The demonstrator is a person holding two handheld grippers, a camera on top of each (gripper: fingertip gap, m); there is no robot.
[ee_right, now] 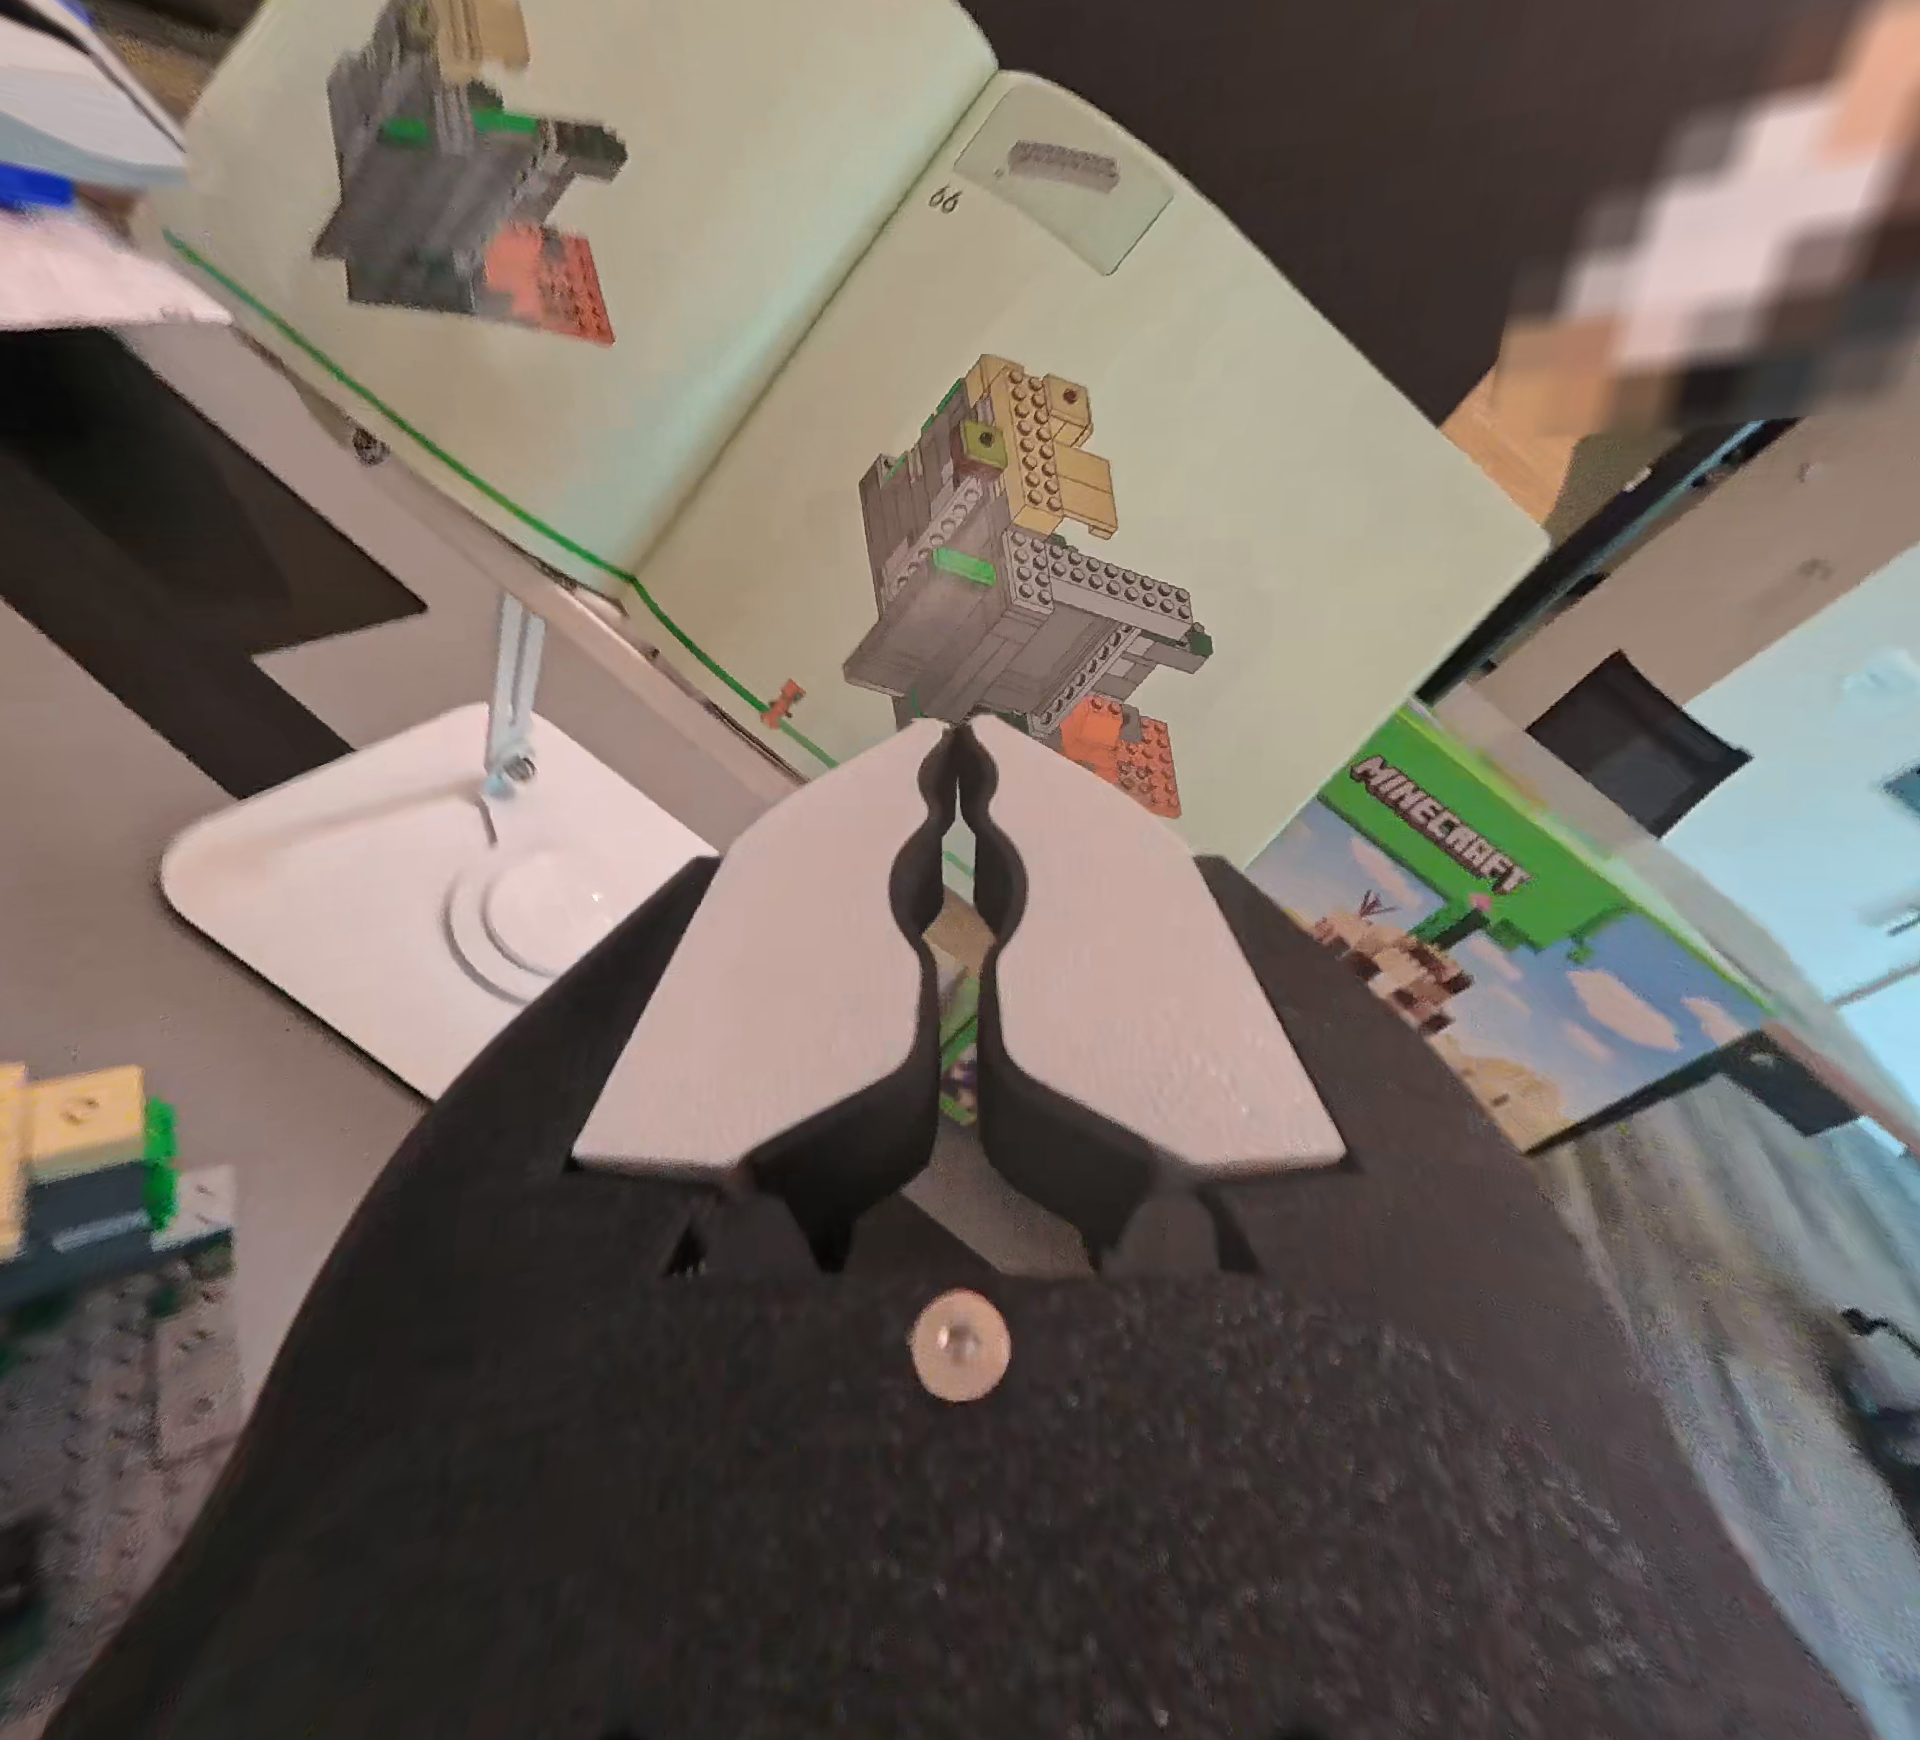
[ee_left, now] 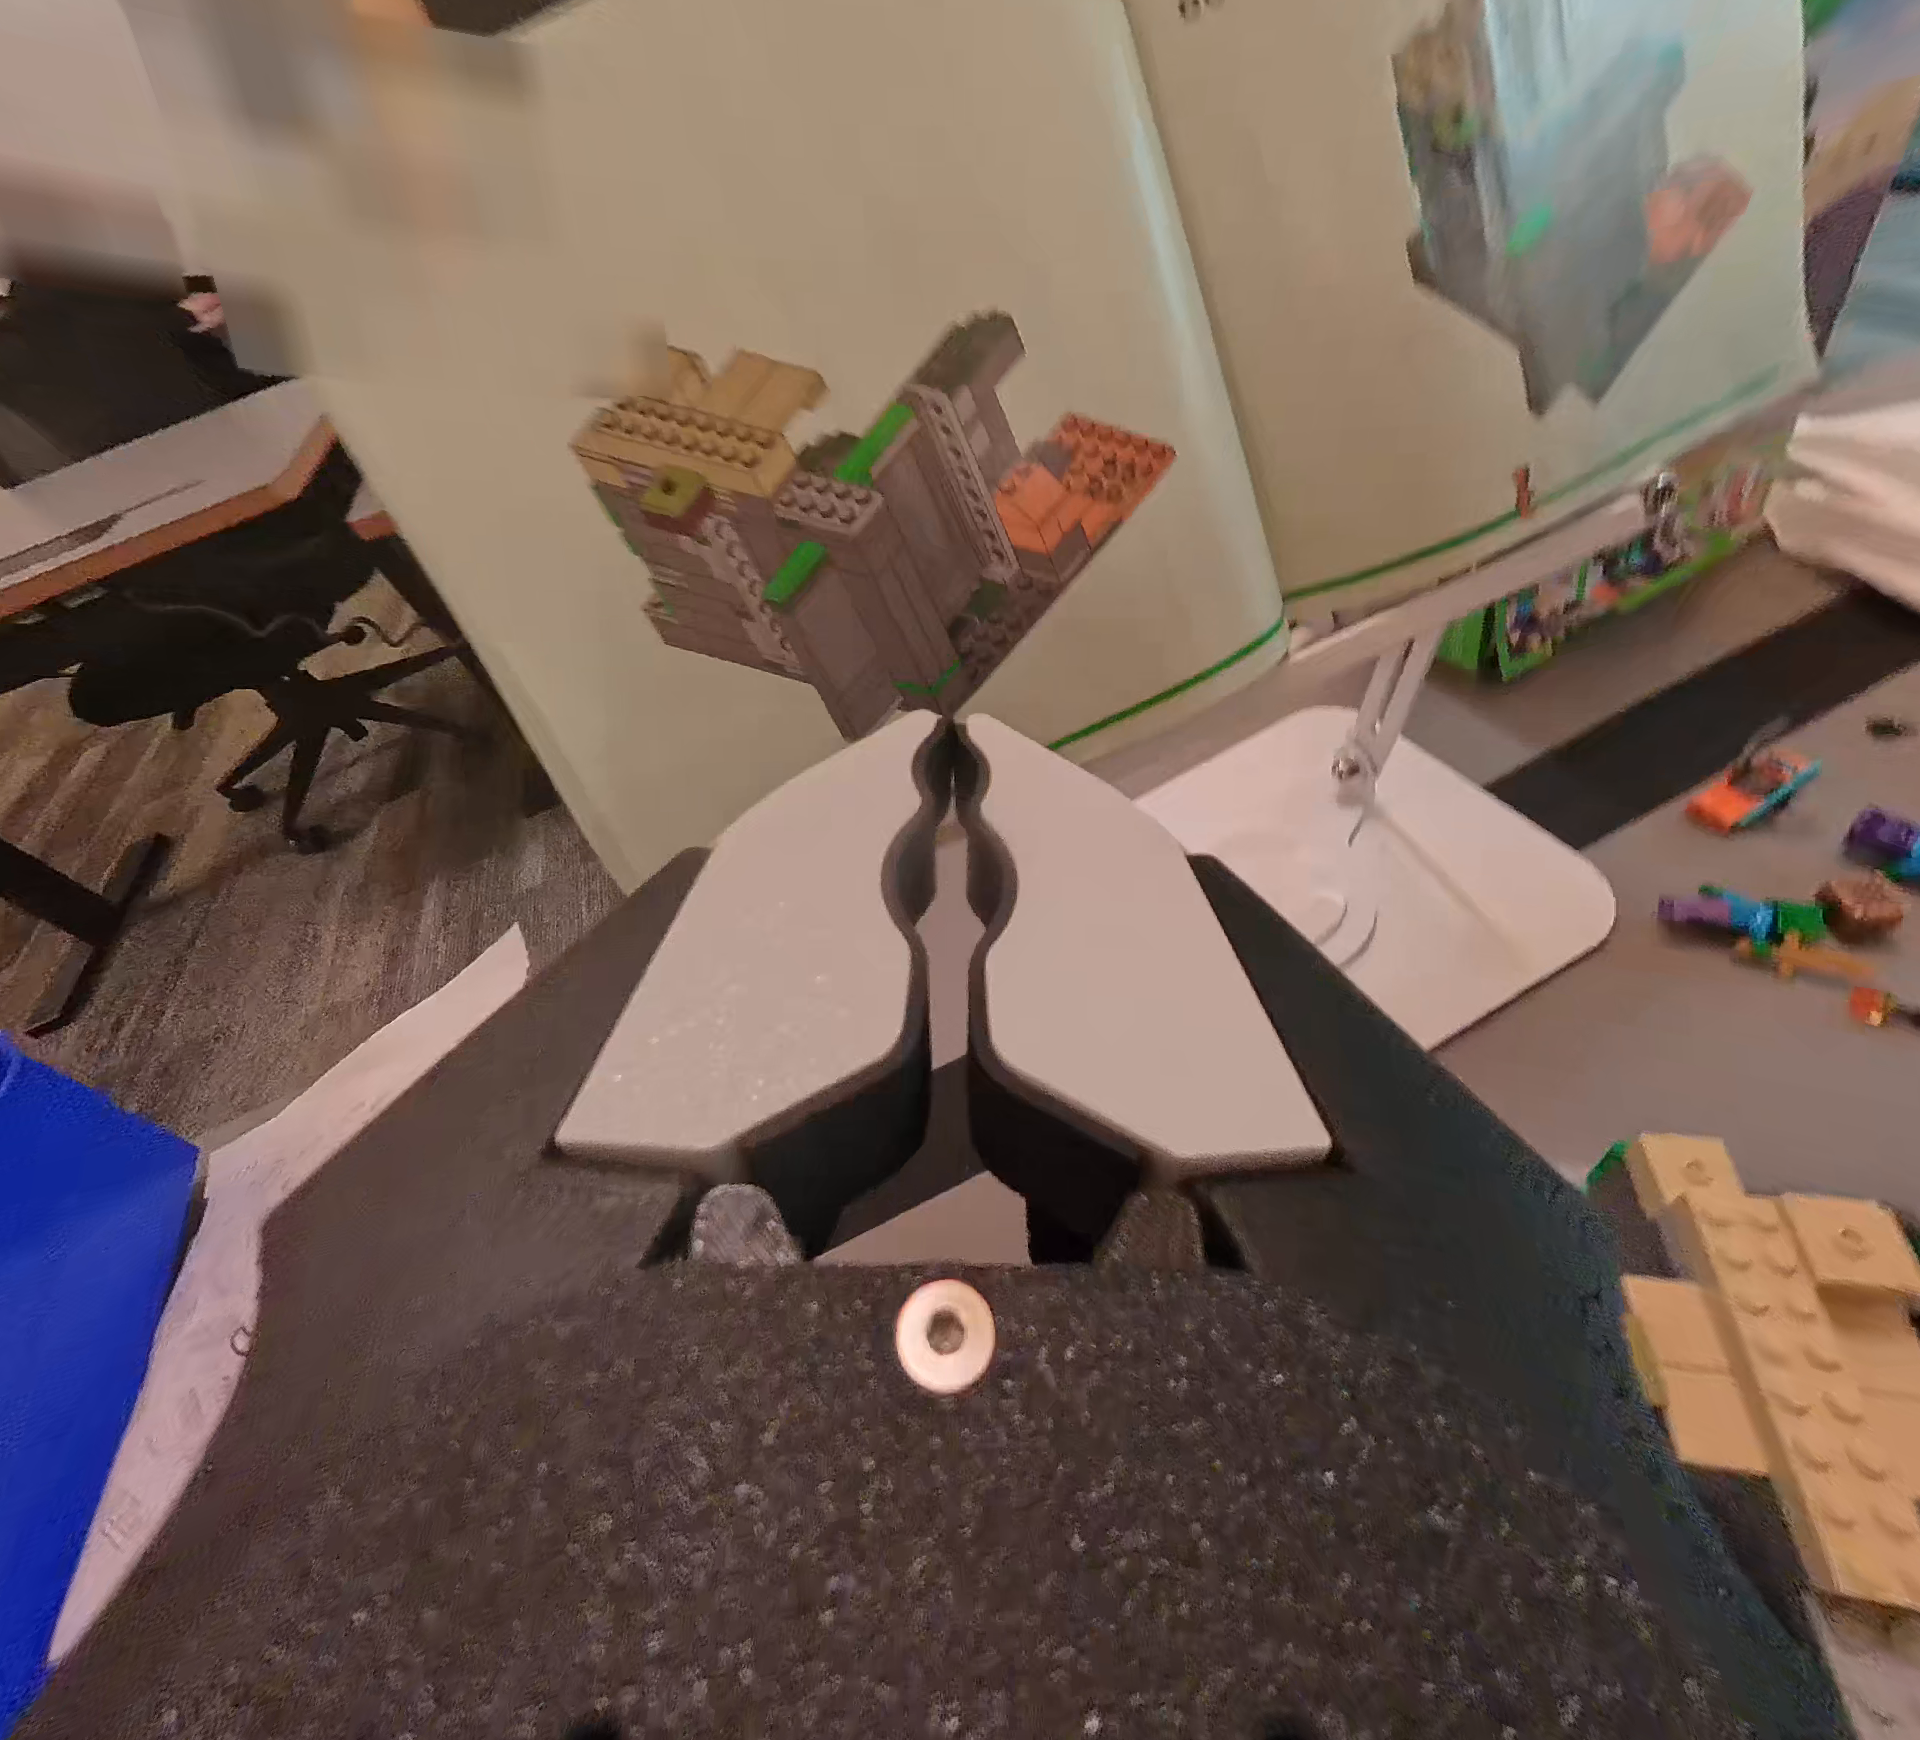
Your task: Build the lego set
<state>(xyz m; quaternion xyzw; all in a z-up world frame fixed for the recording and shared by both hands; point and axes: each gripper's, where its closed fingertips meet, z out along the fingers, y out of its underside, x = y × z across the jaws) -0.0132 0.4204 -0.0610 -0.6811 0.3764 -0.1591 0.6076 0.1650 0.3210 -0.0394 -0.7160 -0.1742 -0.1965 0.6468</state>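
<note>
My left gripper (ee_left: 948, 726) is shut and empty, held up in front of the open instruction booklet (ee_left: 831, 236), which stands on a white stand (ee_left: 1455, 901). My right gripper (ee_right: 954, 730) is shut and empty too, pointing at the booklet's right page (ee_right: 1143, 443). A tan lego plate assembly (ee_left: 1787, 1358) lies at the lower right of the left wrist view. A part-built lego model (ee_right: 83, 1160) with tan, grey and green bricks sits at the left edge of the right wrist view. The booklet pages show a grey, tan and orange build.
Loose small lego pieces and figures (ee_left: 1787, 921) lie on the grey table to the right. The green set box (ee_right: 1507, 942) stands behind the booklet. The white stand base (ee_right: 364, 869) sits left of my right gripper. A blue bin (ee_left: 73, 1327) and an office chair (ee_left: 229, 610) are at the left. Spacing between my two grippers at the tips: around 20 cm. The tan lego plate assembly (ee_left: 1787, 1358) is about 20 cm from both grippers' fingertips. From either gripper's tips it is about 20 cm to the part-built lego model (ee_right: 83, 1160). It is also in sight in the left wrist view (ee_left: 1722, 1184).
</note>
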